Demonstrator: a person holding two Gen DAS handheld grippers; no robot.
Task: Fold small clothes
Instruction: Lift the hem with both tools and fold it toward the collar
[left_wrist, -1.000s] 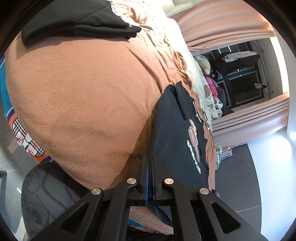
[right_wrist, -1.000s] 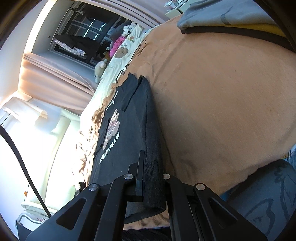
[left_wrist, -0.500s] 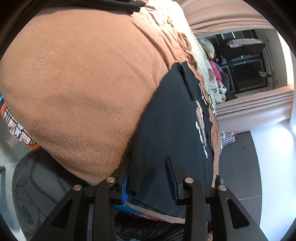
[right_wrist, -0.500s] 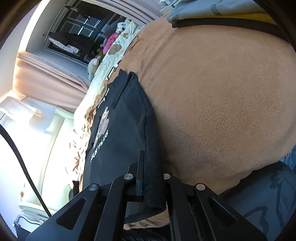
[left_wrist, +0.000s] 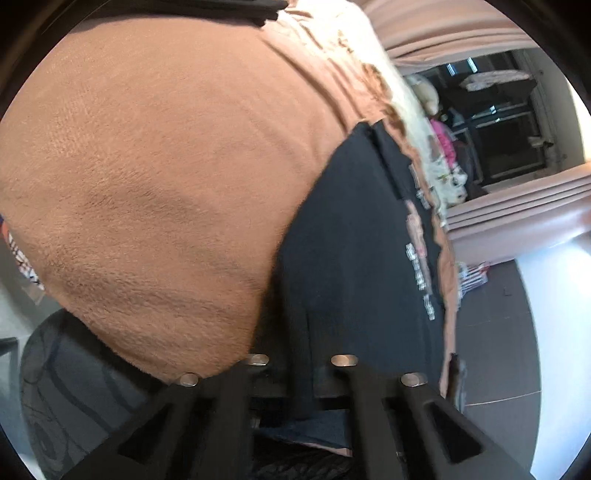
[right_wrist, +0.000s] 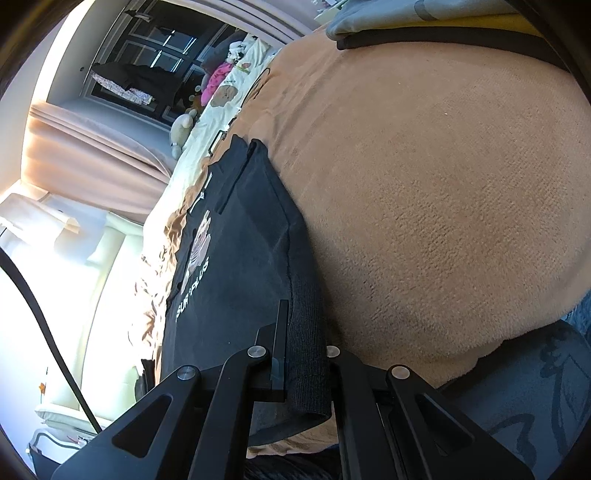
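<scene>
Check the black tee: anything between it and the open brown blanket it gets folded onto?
Nothing visible. The brown blanket beside the black T-shirt is bare; the folded clothes sit at its far edge. The right gripper clamps the ribbed hem.

My right gripper (right_wrist: 301, 350) had its jaws clamped together on a thick ribbed fold of the black shirt (right_wrist: 240, 258). My left gripper (left_wrist: 299, 363) was blurred; whether its jaws gripped that shirt, I could not tell.

Both views are bent by fisheye distortion and ringed by dark vignette. Motion blur is seen in the left view. Glare is blown out at 9 o'clock in the right view, on the wall (right_wrist: 44, 280).
</scene>
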